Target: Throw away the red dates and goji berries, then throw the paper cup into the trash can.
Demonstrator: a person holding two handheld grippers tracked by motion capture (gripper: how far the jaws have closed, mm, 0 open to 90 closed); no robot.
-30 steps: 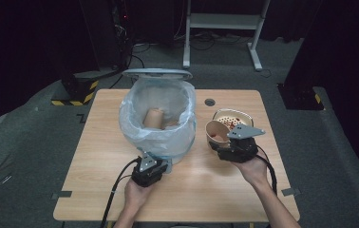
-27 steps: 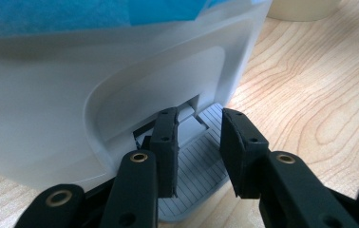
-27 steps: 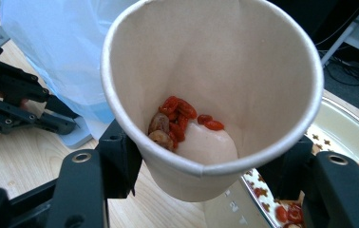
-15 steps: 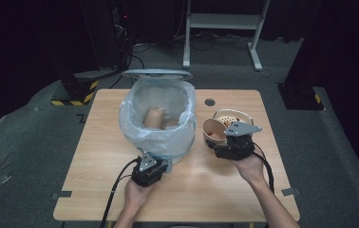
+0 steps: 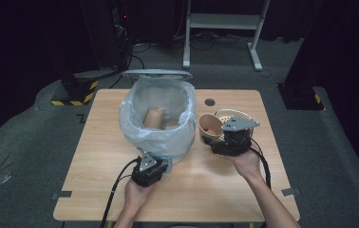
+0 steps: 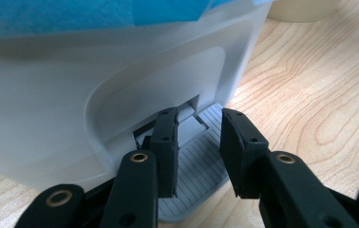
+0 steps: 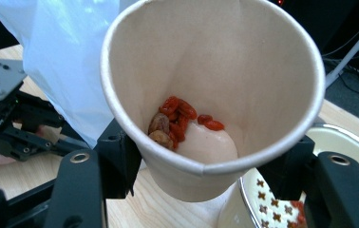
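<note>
The right hand-held gripper [image 5: 218,141] pinches a beige paper cup [image 7: 213,95] tilted on its side near the tabletop's [image 5: 206,190] right edge, just beside a white plastic pedal bin lined with a pale blue bag [image 5: 161,126]; its jaws have just been easing apart with the cup between them. Red berries and brown bits [image 7: 177,118] lie inside the cup. The left hand-held gripper [image 6: 199,142], jaws spread, rests on the bin's grey ribbed pedal [image 6: 199,178]. A cream bowl with star cut-outs [image 7: 282,199] stands behind. No writing is legible.
</note>
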